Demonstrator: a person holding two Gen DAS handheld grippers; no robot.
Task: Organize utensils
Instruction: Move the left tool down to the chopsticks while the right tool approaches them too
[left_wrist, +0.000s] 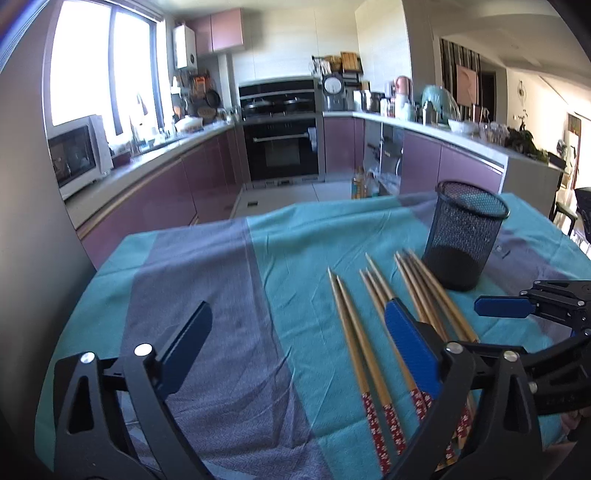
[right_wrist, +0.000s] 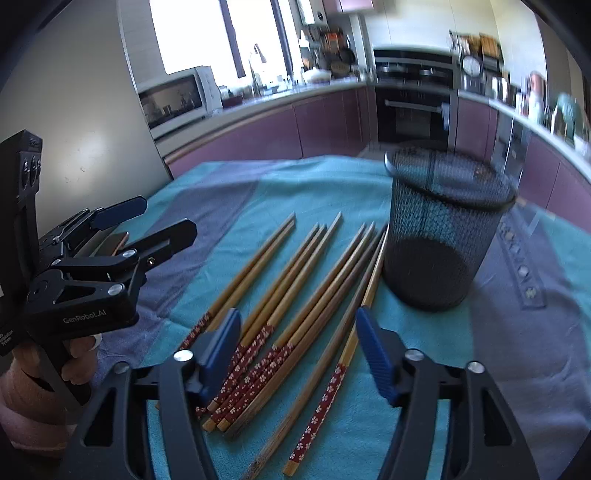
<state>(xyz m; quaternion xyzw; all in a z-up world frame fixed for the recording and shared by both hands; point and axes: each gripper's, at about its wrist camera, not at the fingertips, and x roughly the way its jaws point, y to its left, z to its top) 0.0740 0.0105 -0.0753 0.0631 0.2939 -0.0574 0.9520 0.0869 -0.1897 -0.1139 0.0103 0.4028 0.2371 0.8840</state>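
Observation:
Several wooden chopsticks (left_wrist: 354, 332) with red flowered ends lie side by side on the teal and grey cloth (left_wrist: 221, 295). They also show in the right wrist view (right_wrist: 295, 295). A black mesh cup (left_wrist: 465, 236) stands upright just beyond them, and it shows in the right wrist view (right_wrist: 439, 229) too. My left gripper (left_wrist: 295, 325) is open and empty above the cloth, left of the chopsticks. My right gripper (right_wrist: 297, 332) is open and empty, low over the chopsticks' red ends.
A clear ruler (right_wrist: 524, 273) lies on the cloth right of the cup. Behind the table runs a kitchen counter with a microwave (left_wrist: 77, 155) and an oven (left_wrist: 284, 147). The table's far edge (left_wrist: 332, 206) drops to the floor.

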